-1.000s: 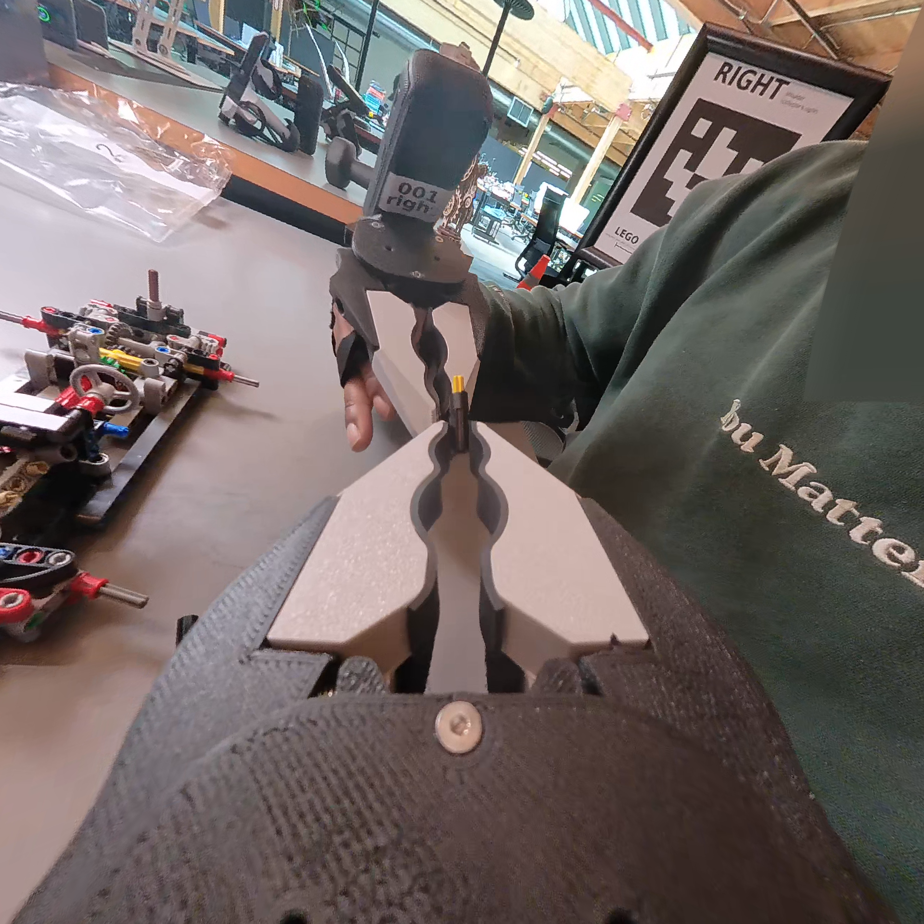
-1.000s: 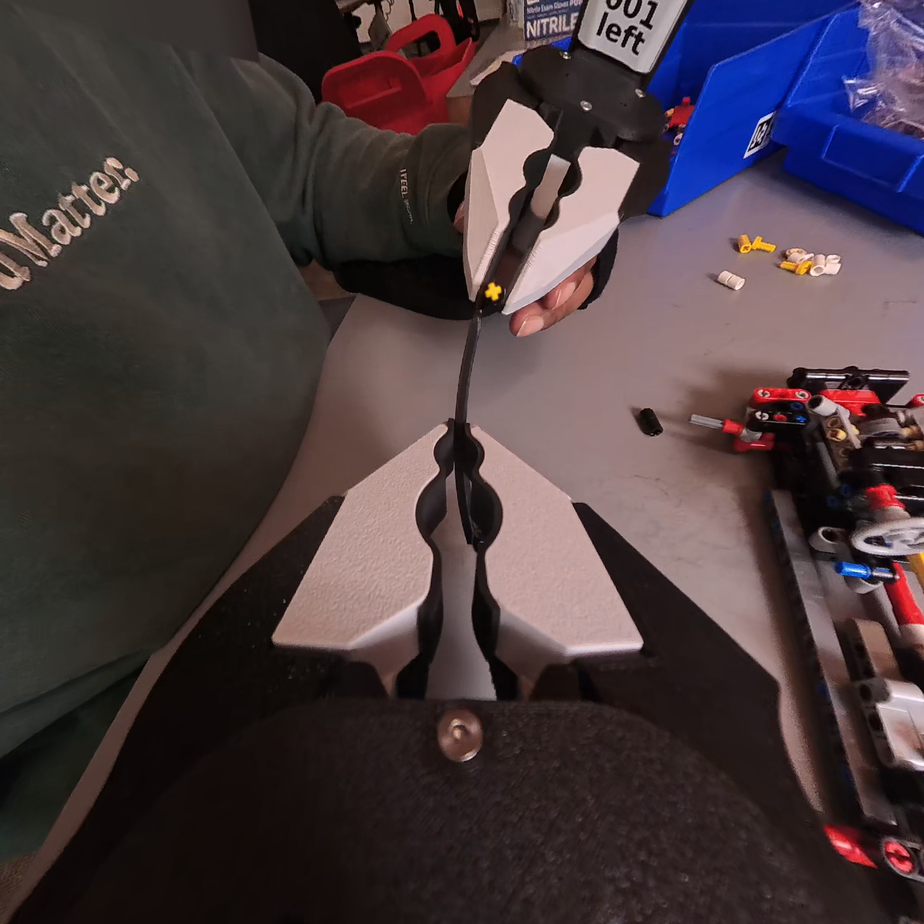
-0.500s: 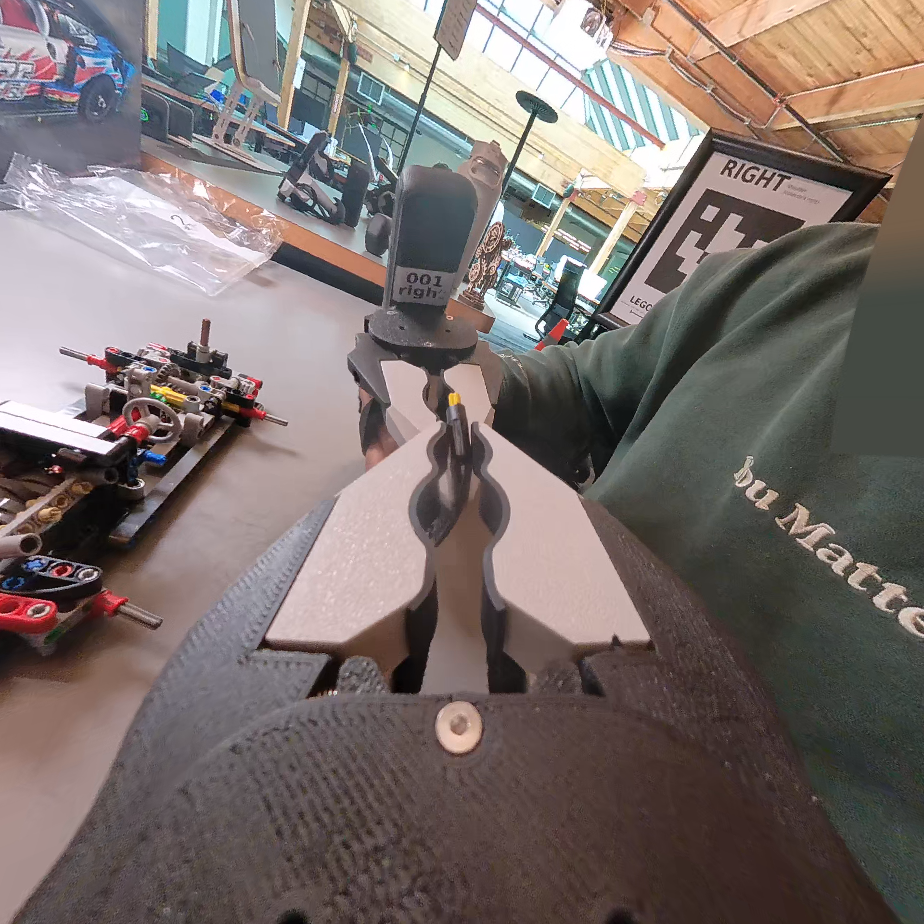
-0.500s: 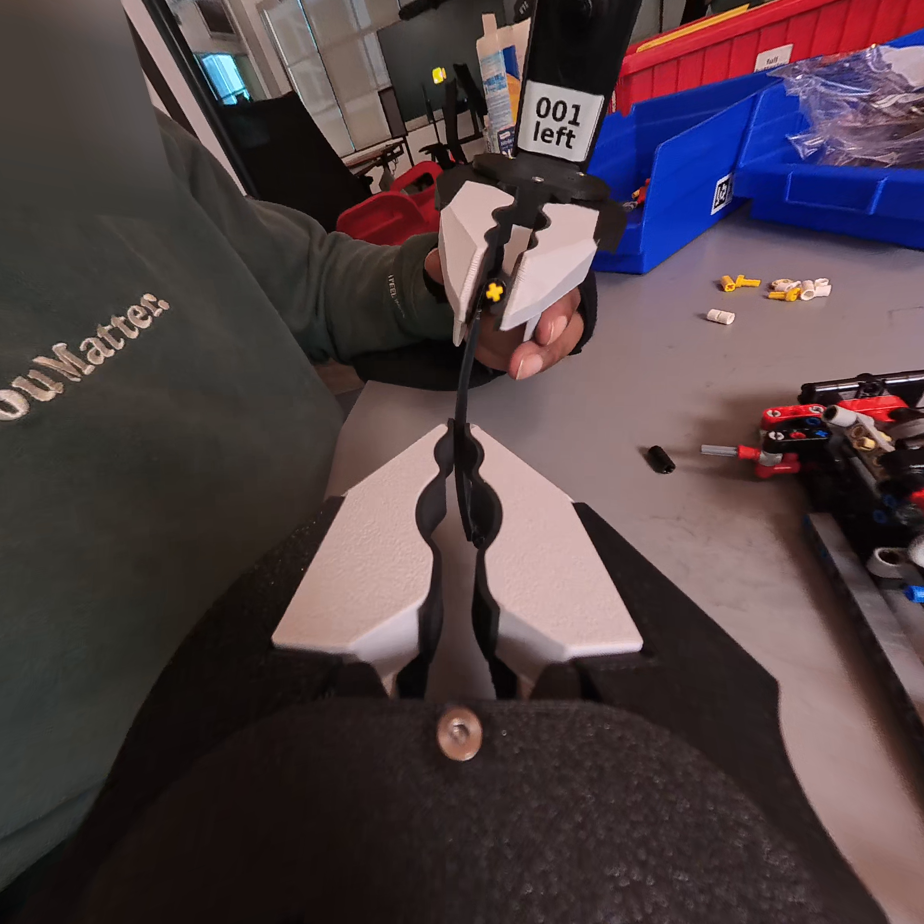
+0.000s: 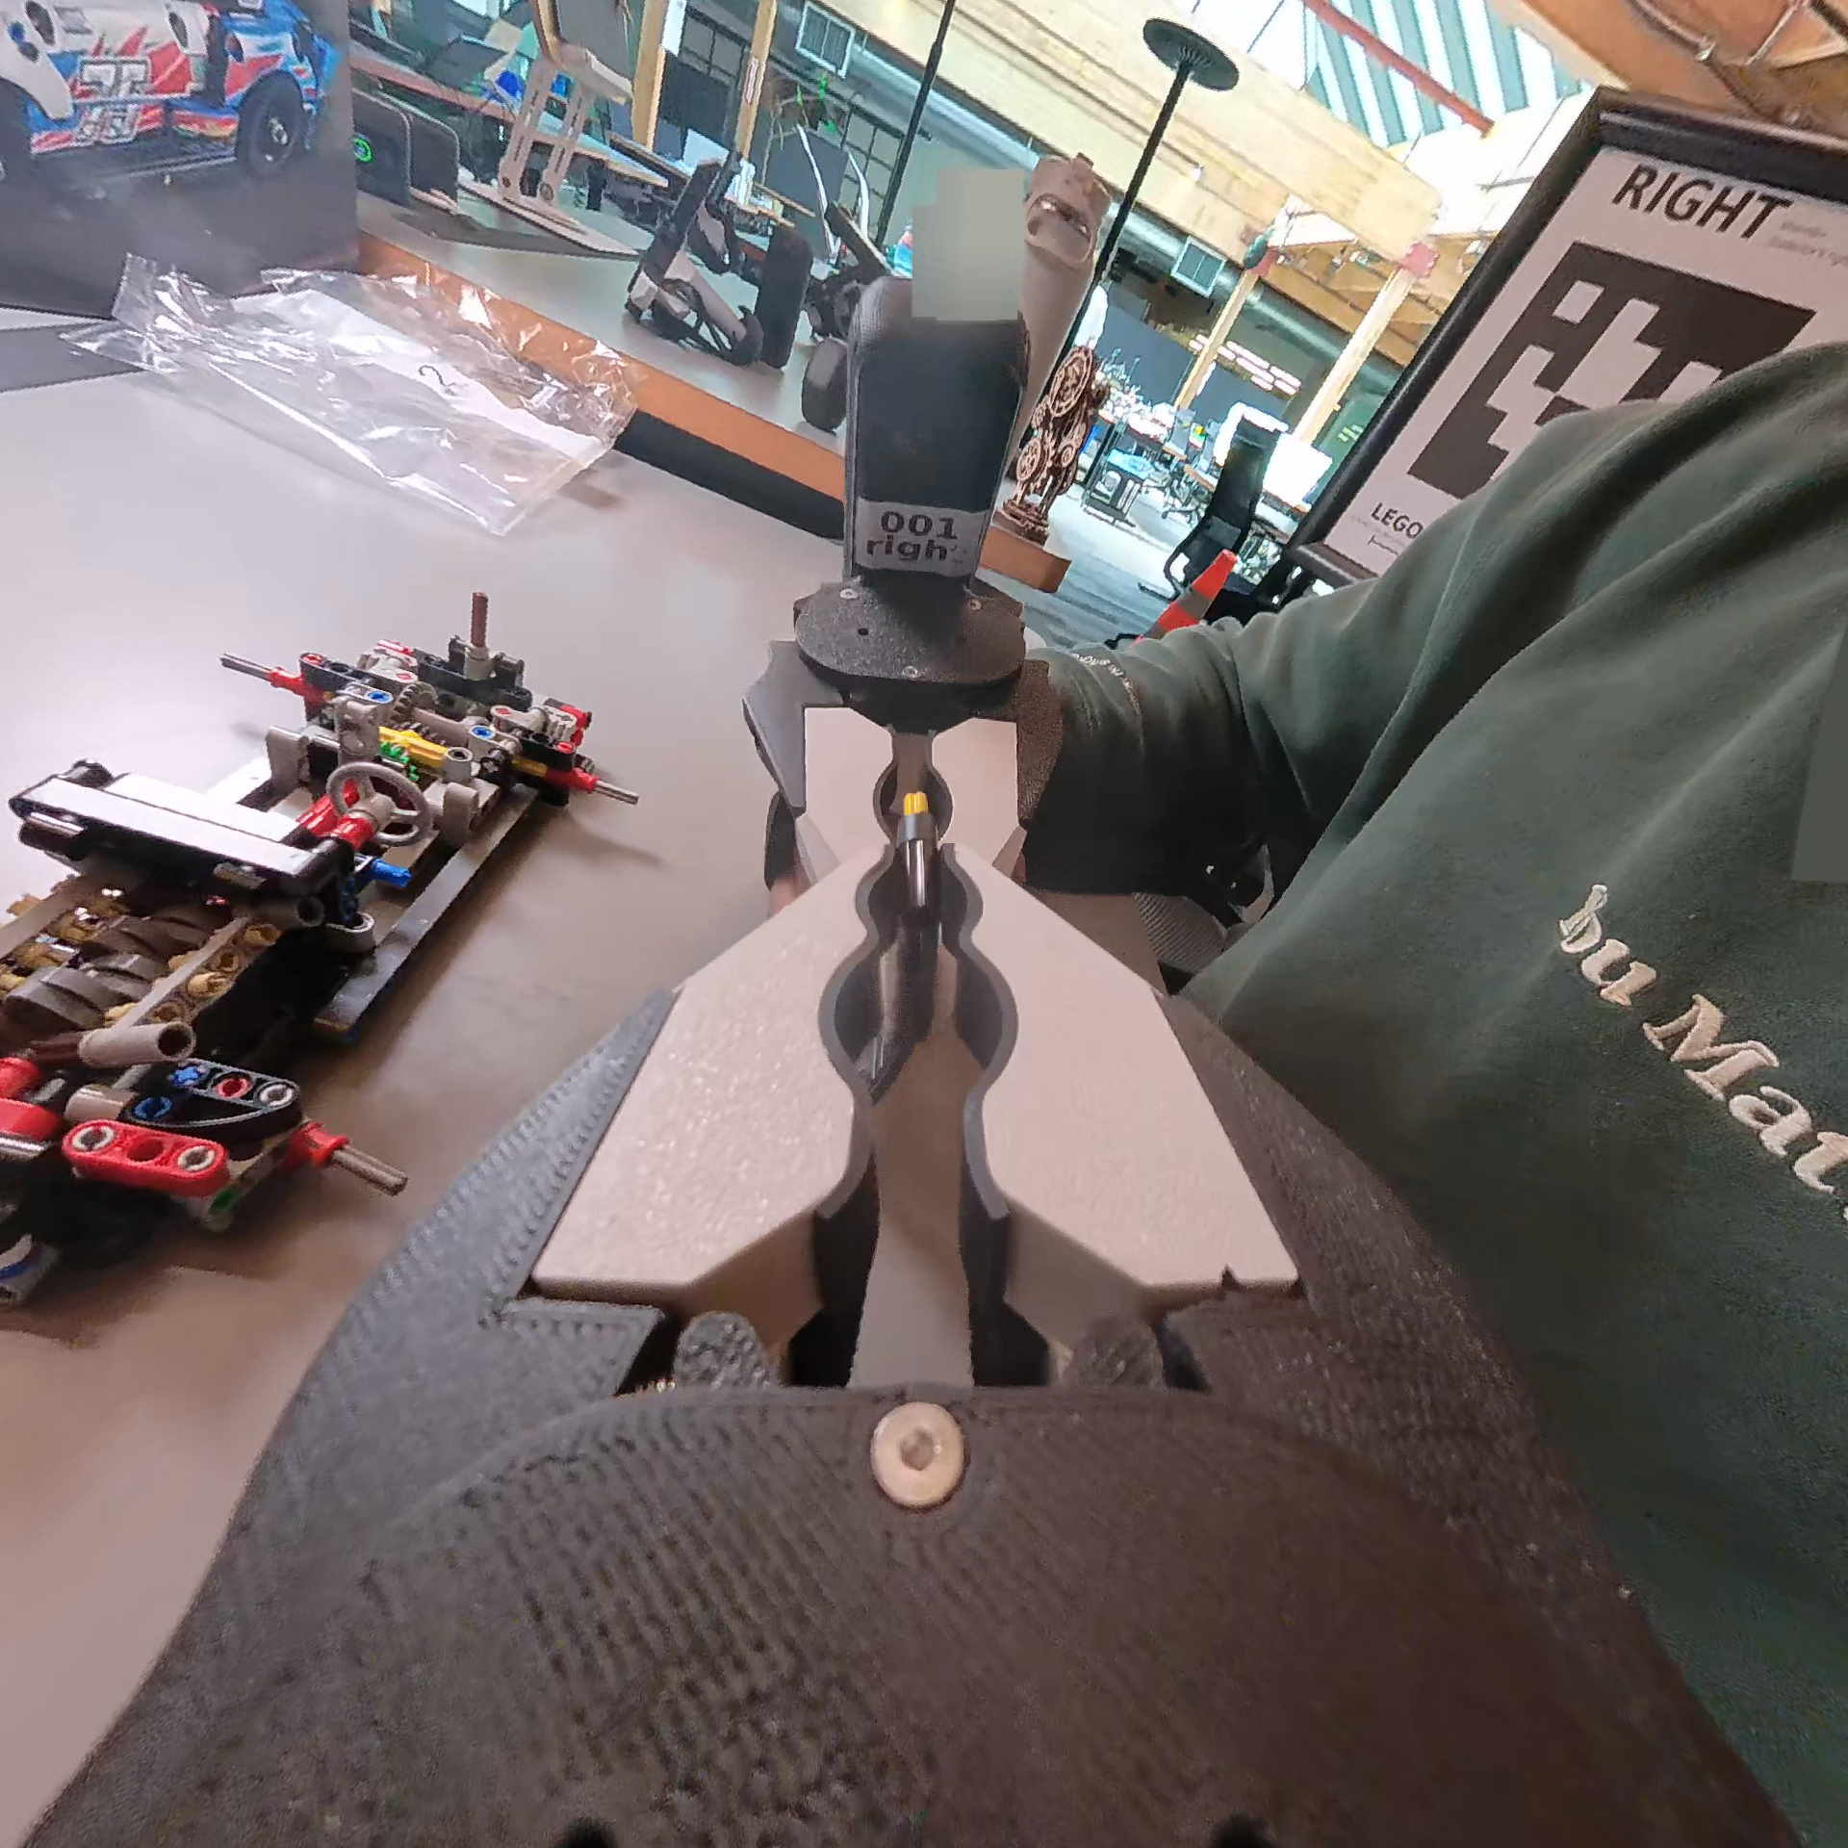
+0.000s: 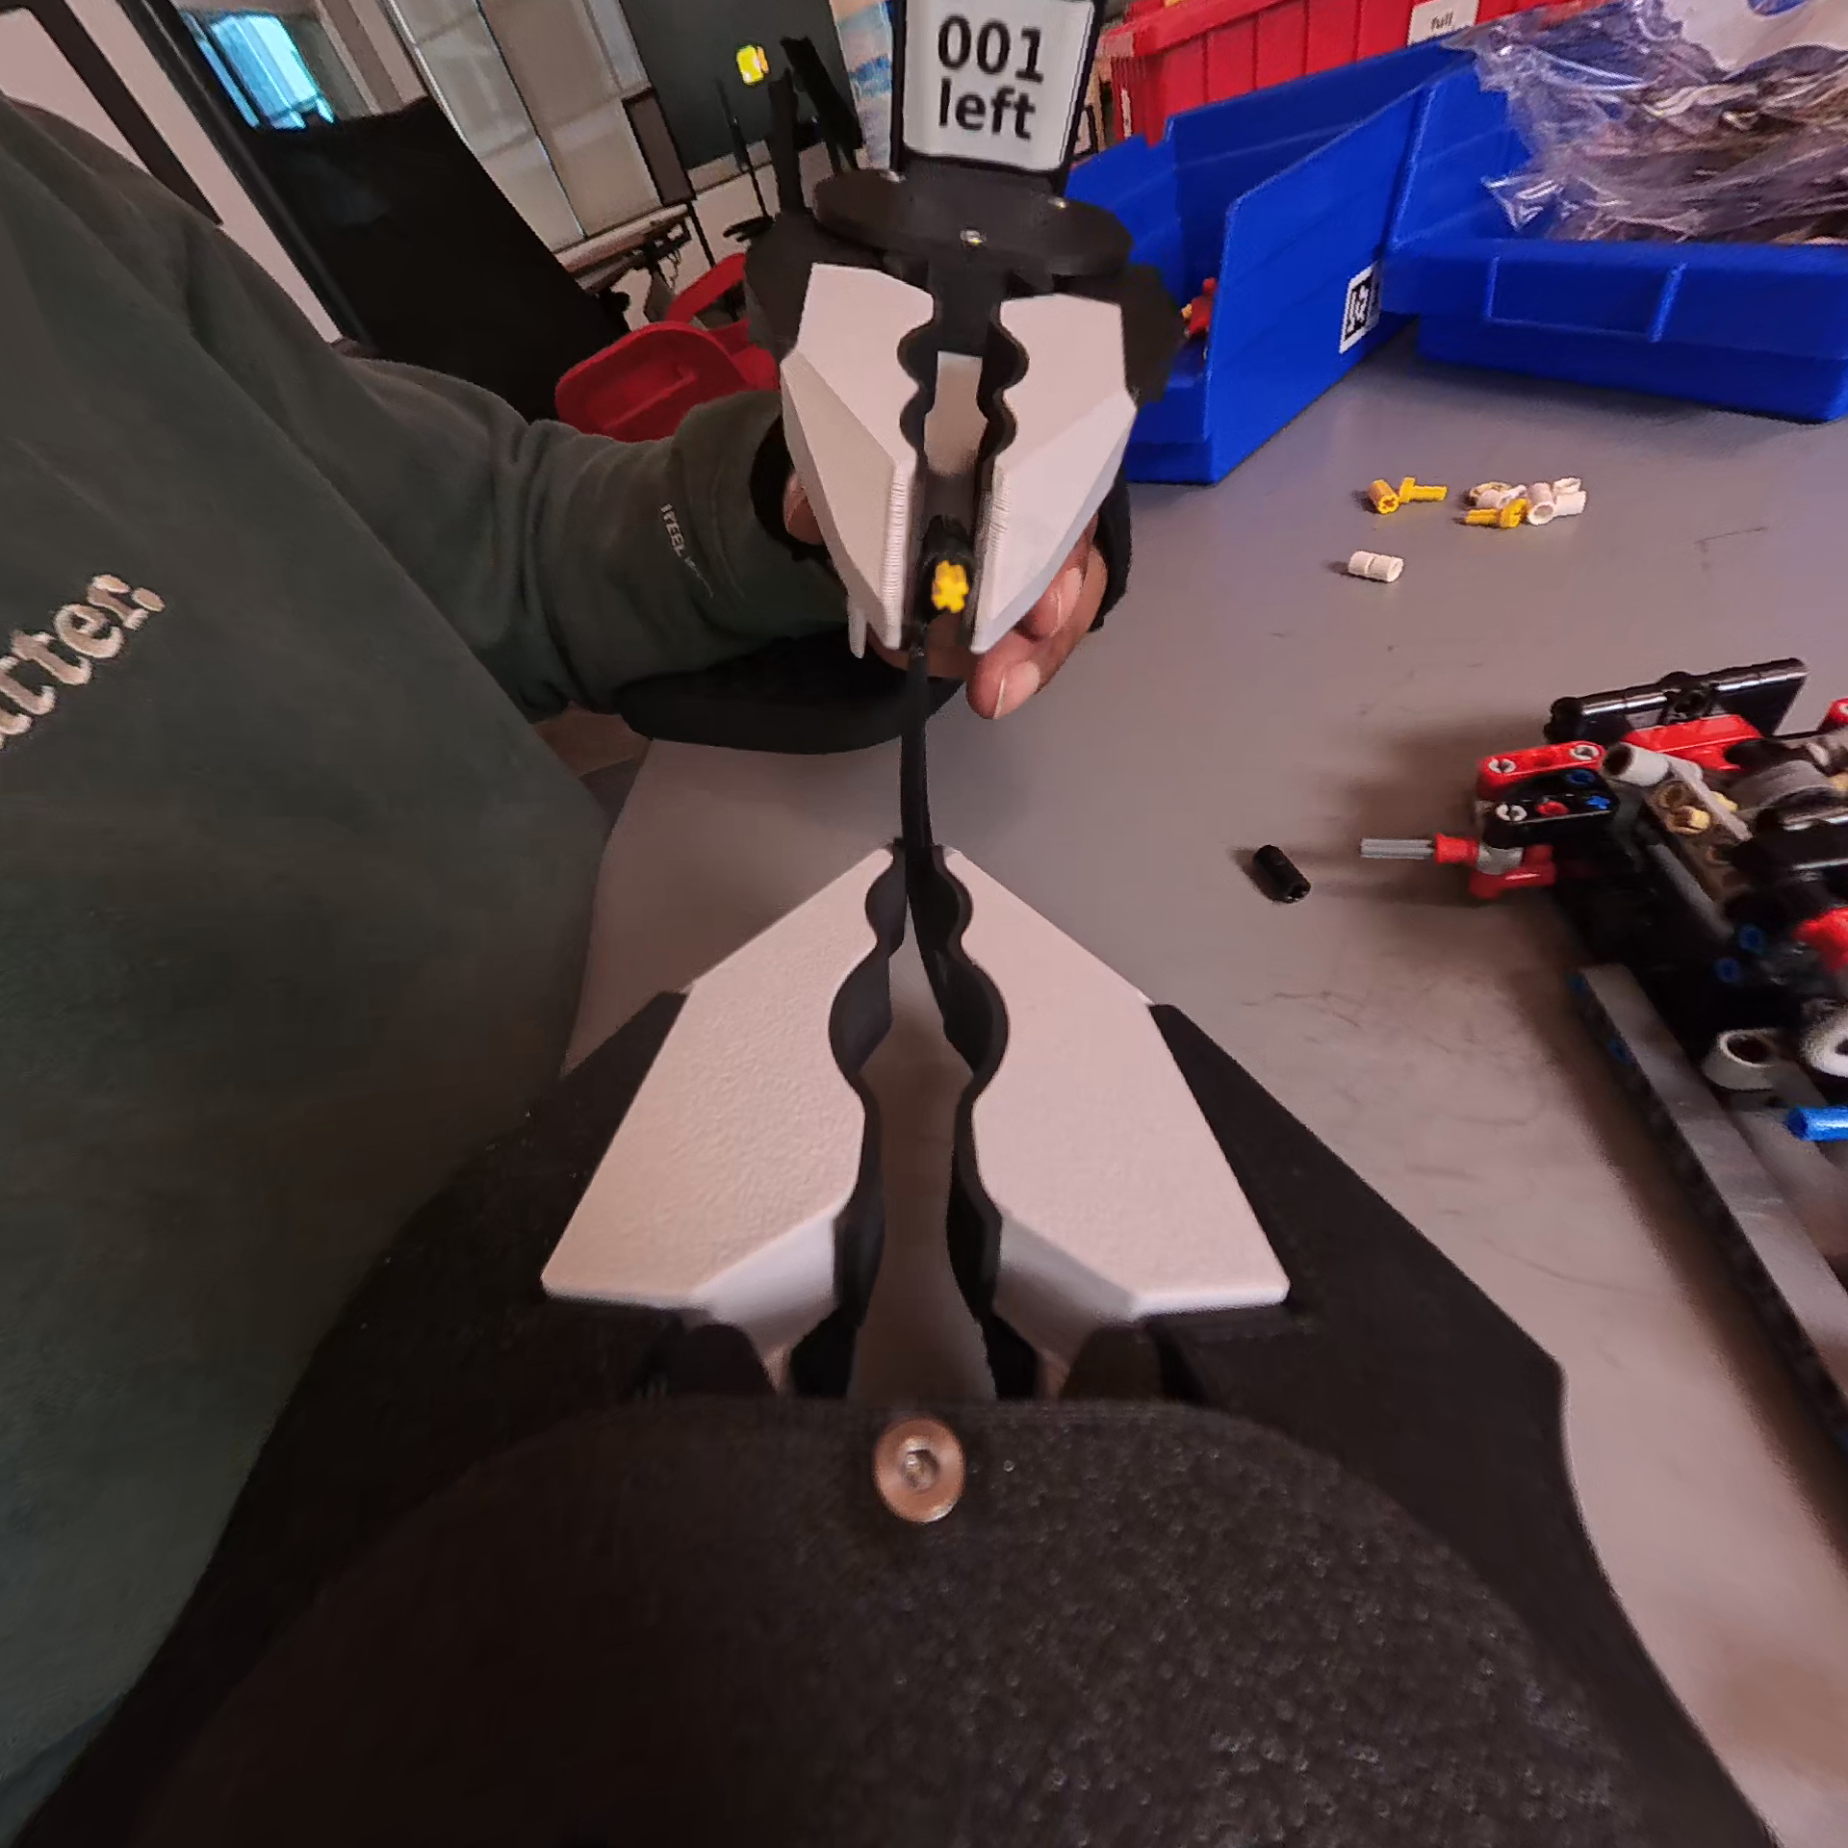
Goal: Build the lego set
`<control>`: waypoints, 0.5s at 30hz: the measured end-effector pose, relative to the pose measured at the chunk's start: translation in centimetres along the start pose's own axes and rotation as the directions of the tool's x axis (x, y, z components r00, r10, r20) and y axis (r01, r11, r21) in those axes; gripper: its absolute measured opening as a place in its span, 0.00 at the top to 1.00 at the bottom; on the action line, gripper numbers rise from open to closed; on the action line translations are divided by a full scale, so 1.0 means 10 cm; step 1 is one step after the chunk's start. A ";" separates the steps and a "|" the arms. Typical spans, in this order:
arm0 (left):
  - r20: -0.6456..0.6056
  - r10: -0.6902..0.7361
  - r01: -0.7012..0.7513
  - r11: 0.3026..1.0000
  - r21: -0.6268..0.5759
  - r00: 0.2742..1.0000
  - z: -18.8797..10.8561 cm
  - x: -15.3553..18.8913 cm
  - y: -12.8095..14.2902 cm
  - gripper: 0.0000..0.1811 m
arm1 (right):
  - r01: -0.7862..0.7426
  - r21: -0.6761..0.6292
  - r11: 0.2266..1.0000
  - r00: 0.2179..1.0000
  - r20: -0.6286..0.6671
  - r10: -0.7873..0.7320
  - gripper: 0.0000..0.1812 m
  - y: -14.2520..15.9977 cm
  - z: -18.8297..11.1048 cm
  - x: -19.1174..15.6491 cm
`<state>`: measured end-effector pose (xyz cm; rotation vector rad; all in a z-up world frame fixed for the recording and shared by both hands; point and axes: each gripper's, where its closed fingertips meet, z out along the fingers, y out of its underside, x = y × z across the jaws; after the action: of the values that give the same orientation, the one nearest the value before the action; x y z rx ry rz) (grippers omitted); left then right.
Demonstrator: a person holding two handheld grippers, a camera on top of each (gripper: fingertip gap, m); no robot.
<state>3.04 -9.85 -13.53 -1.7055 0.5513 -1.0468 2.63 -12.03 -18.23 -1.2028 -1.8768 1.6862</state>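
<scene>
Facing each other above the grey table (image 6: 1300, 1050), both grippers pinch one thin black flexible axle (image 6: 915, 760): the left gripper (image 5: 915, 870) closes on its yellow-tipped end (image 5: 912, 803), the right gripper (image 6: 915, 860) on the other. Only the right wrist view shows the loose black connector (image 6: 1282, 873) and blue bins (image 6: 1500, 300); the left shows the chassis (image 5: 300, 850) whole.

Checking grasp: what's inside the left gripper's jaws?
Left gripper is shut on a thin black rod with a yellow piece at its end. Right gripper clamps the other end. The pinched stretch is hidden.
</scene>
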 end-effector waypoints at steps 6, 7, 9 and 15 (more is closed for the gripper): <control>-0.001 0.043 -0.043 0.997 -0.070 0.999 0.01 0.04 0.08 0.98 | 0.067 -0.070 0.995 0.997 -0.027 -0.069 0.96 0.05 -0.01 0.01; 0.005 0.048 -0.048 0.996 -0.078 0.999 0.00 0.03 0.09 0.98 | 0.070 -0.048 0.996 0.997 -0.028 -0.071 0.94 0.00 -0.05 0.01; 0.012 0.055 -0.053 0.995 -0.090 0.998 -0.02 0.01 0.10 0.98 | 0.064 0.016 0.998 0.997 -0.035 -0.064 0.92 -0.14 -0.14 0.03; 0.006 0.068 -0.067 0.989 -0.128 0.998 0.03 0.02 0.18 0.98 | 0.045 0.098 0.994 0.999 -0.032 -0.042 0.93 -0.31 -0.21 0.02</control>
<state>3.59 -10.56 -15.17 -1.7904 0.6777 -0.9711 2.95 -10.36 -14.95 -1.1339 -1.7679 1.7067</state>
